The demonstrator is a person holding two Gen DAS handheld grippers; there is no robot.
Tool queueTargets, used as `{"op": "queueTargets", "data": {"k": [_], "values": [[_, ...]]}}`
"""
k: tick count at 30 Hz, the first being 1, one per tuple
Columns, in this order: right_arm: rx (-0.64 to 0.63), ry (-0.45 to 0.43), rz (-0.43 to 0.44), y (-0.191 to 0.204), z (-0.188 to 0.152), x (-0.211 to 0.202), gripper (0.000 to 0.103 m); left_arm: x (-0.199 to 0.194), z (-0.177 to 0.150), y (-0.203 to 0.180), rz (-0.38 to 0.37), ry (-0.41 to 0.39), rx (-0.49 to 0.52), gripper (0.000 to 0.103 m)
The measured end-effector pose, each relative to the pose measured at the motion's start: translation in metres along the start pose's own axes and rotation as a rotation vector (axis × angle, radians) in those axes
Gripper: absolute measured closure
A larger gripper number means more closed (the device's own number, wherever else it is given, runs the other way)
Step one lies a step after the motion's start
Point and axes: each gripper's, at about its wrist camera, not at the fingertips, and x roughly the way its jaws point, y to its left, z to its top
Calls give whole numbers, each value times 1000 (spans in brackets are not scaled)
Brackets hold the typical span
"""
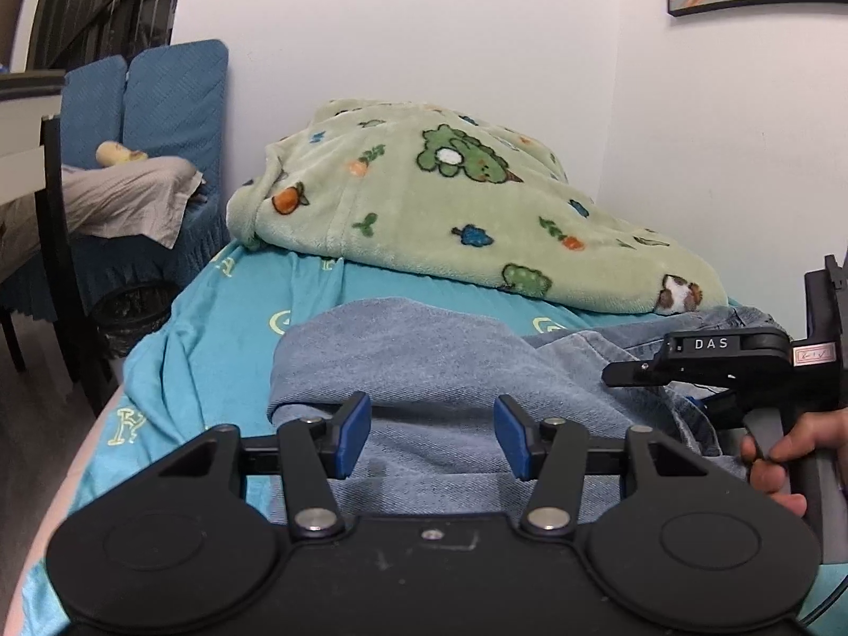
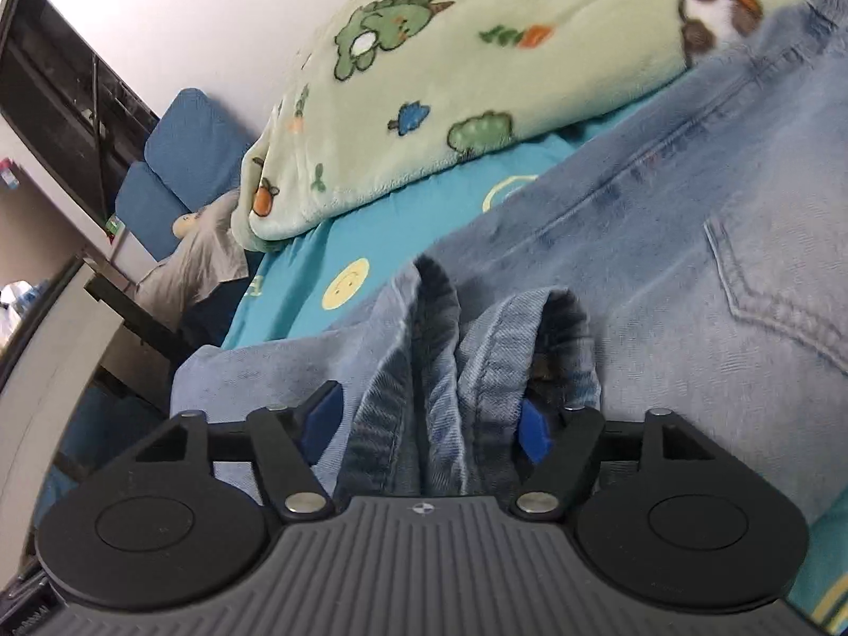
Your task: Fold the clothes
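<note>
From the left wrist view, the left hand-held gripper stands spread, its blue pads apart with only flat denim showing between them; it pinches nothing. The jeans lie just ahead of and beneath it on the bed, a folded edge rising directly in front of the fingertips. Beyond the jeans sits a green fleece blanket printed with dinosaurs and carrots. Off to the right, the right hand-held gripper reaches in over the denim, its body marked "DAS"; a small red-edged label beside that is too small to read. The sheet carries pale yellow letters, but I cannot make them out.

From the right wrist view, the right hand-held gripper has a bunch of doubled denim hems between its blue pads, seemingly pinched. The jeans spread ahead and to its right, a back pocket showing. A smiley print on the bed lies ahead to the left, and the blanket farther ahead.

To do this fold well, I judge the right side should keep both hem layers together, while the left closes on the near folded edge before lifting, so the layers stay aligned and the denim does not drag against the blanket.
</note>
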Motion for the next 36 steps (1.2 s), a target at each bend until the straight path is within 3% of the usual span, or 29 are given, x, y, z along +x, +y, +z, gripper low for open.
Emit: {"op": "queueTargets", "data": {"k": [1,3,10,13,18,20,24,28,31,33,36], "values": [[9,-7,-3,0,1,-1,77,-1,1,2,0,-3,-11,55],[-2,-21,-20,3,5,-2,84,-3,4,5,5,-13,-35,55],[-114,-50,-84,21,35,10,86,-16,20,26,26,-77,-129,55],[-158,-50,-109,25,49,20,85,-13,19,31,30,-65,-149,55],[-231,-50,-151,30,74,38,77,-3,15,31,30,-29,-144,55],[-240,-27,-191,26,70,40,70,-1,15,31,23,-17,-155,55],[-240,-38,-183,27,59,17,48,-2,14,31,10,-2,-163,55],[-333,-59,-183,53,42,-9,46,-4,16,27,2,-4,-153,54],[-426,-12,-146,79,23,-10,50,-3,16,26,-1,2,-143,54],[-476,40,-152,92,8,-5,64,-2,16,25,1,7,-138,54],[-478,92,-202,91,-12,-5,72,-1,14,28,-5,21,-149,54]]}}
